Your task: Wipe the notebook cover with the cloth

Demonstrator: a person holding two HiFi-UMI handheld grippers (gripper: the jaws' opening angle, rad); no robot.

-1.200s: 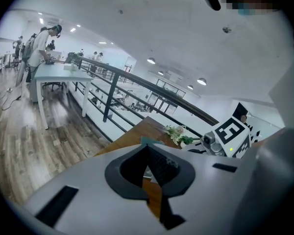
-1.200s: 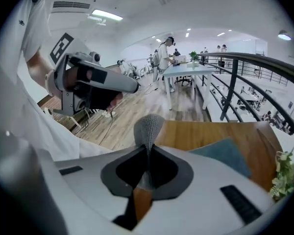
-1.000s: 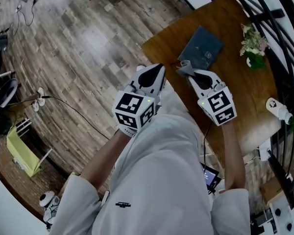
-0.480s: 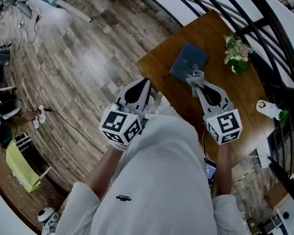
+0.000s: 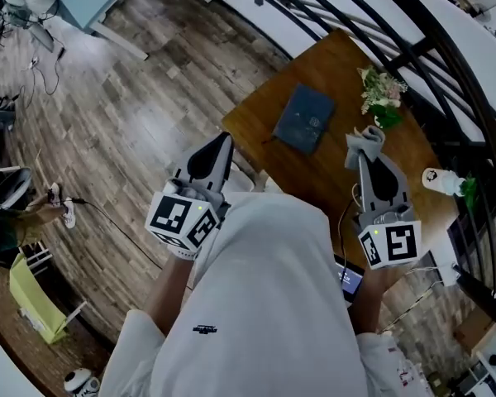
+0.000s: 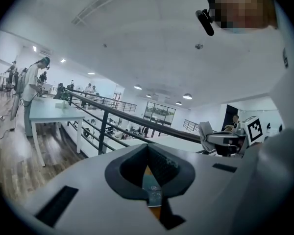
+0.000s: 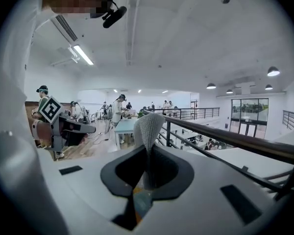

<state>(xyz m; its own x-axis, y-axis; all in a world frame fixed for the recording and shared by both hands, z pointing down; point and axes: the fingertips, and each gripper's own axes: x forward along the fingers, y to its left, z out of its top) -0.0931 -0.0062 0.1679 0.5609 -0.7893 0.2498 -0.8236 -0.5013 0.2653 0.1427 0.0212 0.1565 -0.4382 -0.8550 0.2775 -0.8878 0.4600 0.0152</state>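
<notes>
The notebook is a closed, dark blue-grey book lying flat on the wooden table, turned at a slant to the table's edges. It sits ahead of both pairs of jaws and apart from them, up and to the left of the right gripper and up and to the right of the left gripper. The cloth is a pale grey, ribbed piece, bunched into a narrow fold and pinched between the right gripper's jaws. Its free end stands up past the jaw tips, clear of the notebook.
</notes>
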